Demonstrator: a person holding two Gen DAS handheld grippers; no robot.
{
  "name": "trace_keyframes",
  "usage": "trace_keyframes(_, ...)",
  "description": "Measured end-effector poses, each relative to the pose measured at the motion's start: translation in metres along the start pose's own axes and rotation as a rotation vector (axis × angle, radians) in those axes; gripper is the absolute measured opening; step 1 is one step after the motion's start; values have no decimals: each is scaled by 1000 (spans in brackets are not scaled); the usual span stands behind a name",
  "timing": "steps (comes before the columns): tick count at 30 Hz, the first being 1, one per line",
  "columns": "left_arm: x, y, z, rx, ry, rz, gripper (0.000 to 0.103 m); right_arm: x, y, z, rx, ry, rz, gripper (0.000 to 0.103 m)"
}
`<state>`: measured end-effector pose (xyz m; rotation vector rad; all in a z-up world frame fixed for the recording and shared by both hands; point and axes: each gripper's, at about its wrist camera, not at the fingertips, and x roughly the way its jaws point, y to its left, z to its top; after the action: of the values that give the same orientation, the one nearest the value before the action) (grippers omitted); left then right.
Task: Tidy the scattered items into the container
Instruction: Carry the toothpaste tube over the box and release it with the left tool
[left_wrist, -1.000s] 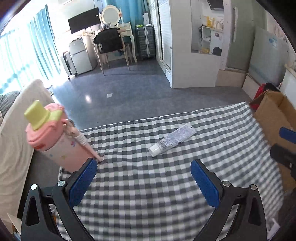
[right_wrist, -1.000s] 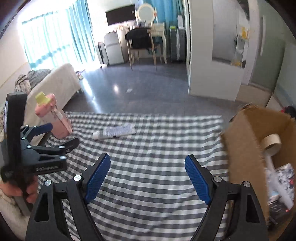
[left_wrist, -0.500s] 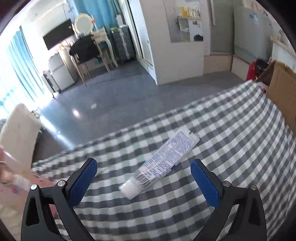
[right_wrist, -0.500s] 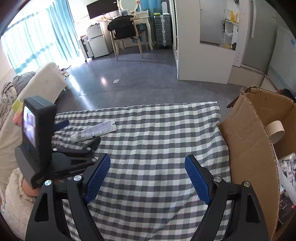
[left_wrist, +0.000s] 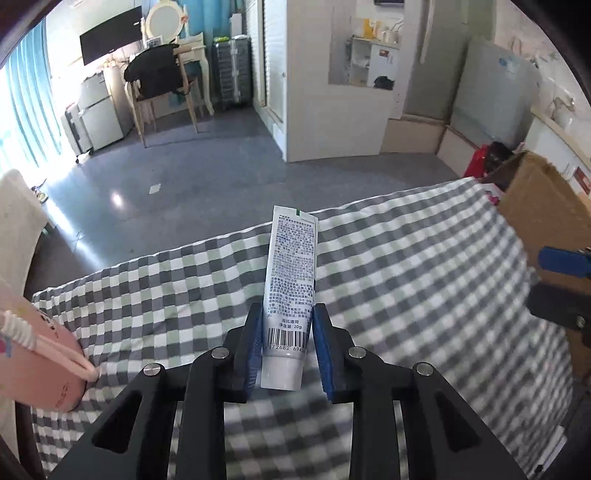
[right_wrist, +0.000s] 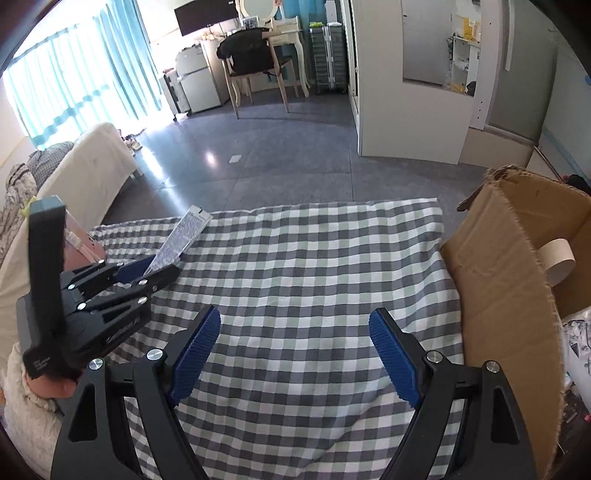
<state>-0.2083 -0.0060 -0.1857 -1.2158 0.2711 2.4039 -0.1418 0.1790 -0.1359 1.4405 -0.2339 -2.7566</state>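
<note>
My left gripper (left_wrist: 289, 317) is shut on a white tube of cream (left_wrist: 291, 280), near its capped end, the flat end pointing away and lifted over the checked cloth (left_wrist: 406, 280). In the right wrist view the left gripper (right_wrist: 162, 267) holds the tube (right_wrist: 183, 238) at the table's left. My right gripper (right_wrist: 295, 325) is open and empty above the cloth's middle. The cardboard box (right_wrist: 517, 295) stands at the right with a tape roll (right_wrist: 557, 260) inside. A pink bottle (left_wrist: 33, 362) stands at the left edge.
The box also shows in the left wrist view (left_wrist: 546, 206), with the right gripper's fingertips (left_wrist: 561, 258) before it. A cream sofa (right_wrist: 85, 177) is left of the table. Beyond the far table edge lies grey floor (right_wrist: 280, 155).
My left gripper moved in over the tube, shut on it and lifted it off the cloth. The right gripper stayed open, shifting slightly.
</note>
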Motion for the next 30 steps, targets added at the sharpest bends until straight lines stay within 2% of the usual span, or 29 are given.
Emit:
trace_keyframes(5, -44, -17, -2, 6, -39, -20, 27, -30, -4, -6, 11, -55, 10, 83)
trace_keyframes(10, -91, -64, 5, 82, -102, -66, 27, -84, -26, -12, 57, -153, -23, 83)
trace_keyframes(14, -120, -119, 21, 159, -142, -115, 27, -133, -70, -22, 159, -228, -99, 83)
trace_keyframes(19, -142, -203, 42, 277, -175, -245, 27, -182, -140, -49, 317, -287, -217, 83)
trace_keyframes(22, -144, -248, 56, 316, -173, -348, 27, -201, -181, -73, 413, -292, -278, 83)
trace_keyframes(26, -125, -302, 70, 361, -143, -383, 27, -217, -223, -98, 516, -278, -320, 83)
trace_keyframes(28, -111, -325, 70, 381, -123, -393, 33, -222, -239, -108, 547, -265, -338, 83)
trace_keyframes(30, -101, -343, 65, 432, -119, -387, 69, -223, -251, -115, 569, -255, -343, 83)
